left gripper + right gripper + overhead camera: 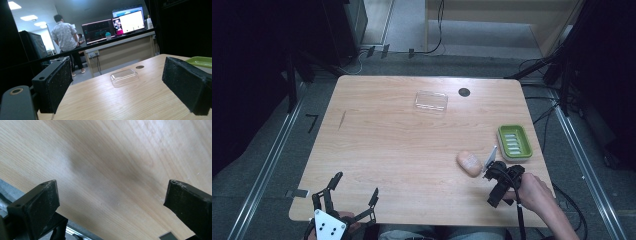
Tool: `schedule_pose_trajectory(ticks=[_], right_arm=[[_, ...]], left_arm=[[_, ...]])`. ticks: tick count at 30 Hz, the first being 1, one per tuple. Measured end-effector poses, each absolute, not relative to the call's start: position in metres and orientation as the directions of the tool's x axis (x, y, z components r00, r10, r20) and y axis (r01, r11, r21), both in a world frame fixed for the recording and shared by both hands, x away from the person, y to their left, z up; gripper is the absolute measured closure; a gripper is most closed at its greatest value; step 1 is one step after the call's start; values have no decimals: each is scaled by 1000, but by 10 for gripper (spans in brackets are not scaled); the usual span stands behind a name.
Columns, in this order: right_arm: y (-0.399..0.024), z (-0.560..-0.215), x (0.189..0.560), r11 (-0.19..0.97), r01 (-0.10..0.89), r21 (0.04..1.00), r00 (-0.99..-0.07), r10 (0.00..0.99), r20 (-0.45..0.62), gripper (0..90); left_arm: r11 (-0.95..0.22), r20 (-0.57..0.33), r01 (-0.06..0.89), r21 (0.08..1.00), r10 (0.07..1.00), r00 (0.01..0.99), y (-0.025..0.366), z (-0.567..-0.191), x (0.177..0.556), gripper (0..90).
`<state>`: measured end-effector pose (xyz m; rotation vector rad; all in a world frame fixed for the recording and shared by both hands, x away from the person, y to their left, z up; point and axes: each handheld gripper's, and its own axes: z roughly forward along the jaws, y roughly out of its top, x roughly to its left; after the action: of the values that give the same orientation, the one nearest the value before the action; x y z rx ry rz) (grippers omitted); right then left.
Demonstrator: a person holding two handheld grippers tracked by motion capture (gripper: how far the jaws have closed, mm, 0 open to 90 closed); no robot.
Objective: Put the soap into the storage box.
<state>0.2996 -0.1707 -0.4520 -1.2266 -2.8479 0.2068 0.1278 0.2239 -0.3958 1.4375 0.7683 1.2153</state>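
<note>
My left gripper (355,188) hovers over the table's front left edge, its jaws wide open and holding nothing. In the left gripper view, my left gripper (117,87) looks across the table at a clear plastic lid (124,76), far from its fingers (58,83). A hand holds my right gripper (497,186) at the front right, just right of a pink oval bar (469,163). In the right gripper view, my right gripper (112,197) is open over bare wood. A green dish (514,142) sits just behind it.
The clear lid (431,101) lies at the far middle of the wooden table (387,150), beside a dark round hole (464,92). Cables and dark stands surround the table. A person (65,37) stands far off at a desk with monitors.
</note>
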Motion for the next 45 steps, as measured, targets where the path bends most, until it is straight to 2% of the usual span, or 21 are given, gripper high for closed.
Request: schedule_pose_trajectory(ticks=[45], right_arm=[[-125, -435, 347, 723, 678, -131, -729, 684, 3, 0]], left_arm=[[-240, 273, -148, 959, 921, 278, 224, -396, 128, 99]])
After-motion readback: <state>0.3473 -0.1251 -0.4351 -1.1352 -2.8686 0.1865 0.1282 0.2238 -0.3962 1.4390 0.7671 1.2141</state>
